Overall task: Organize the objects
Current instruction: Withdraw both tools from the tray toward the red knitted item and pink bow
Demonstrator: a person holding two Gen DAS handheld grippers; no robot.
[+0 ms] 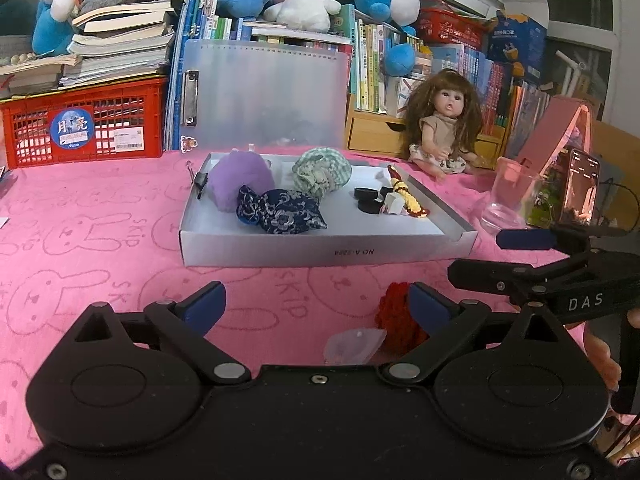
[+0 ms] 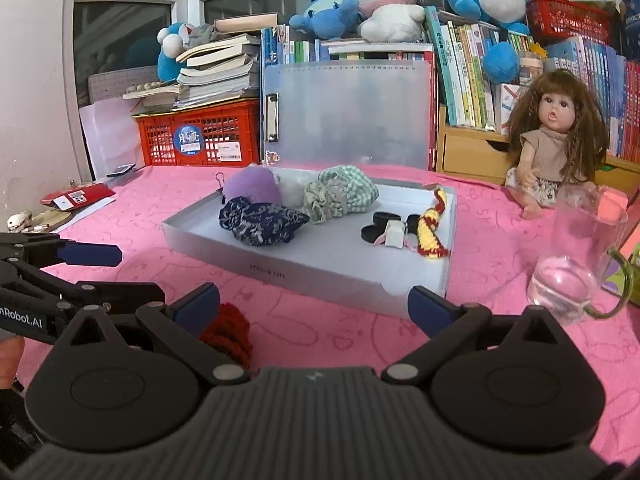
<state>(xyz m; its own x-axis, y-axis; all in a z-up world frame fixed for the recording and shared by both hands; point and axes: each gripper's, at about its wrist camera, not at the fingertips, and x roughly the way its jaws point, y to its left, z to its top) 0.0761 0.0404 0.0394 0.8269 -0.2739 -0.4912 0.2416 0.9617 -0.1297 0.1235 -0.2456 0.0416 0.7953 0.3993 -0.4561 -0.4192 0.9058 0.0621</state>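
Both tongs empty over the pink cloth, with two strays left to box.

The pink cloth (image 1: 100, 216) covers the table, and my white box (image 1: 320, 246) sits in the middle so either hand can reach it. Inside, the purple pouf (image 1: 236, 178), green pouch (image 1: 322, 172) and navy pouch (image 1: 280, 210) lie bunched at one end; the black rings (image 1: 370, 200) and yellow knit strip (image 1: 406, 196) lie at the other, sorted by kind, I judge. My left tongs (image 1: 318, 304) and right tongs (image 2: 314, 304) are both spread wide, gripping nothing. The red knit piece (image 1: 396, 320) lies outside the box, touching my left tongs' right pad, with a clear plastic bit (image 1: 352, 346) just beside it, likely next in.
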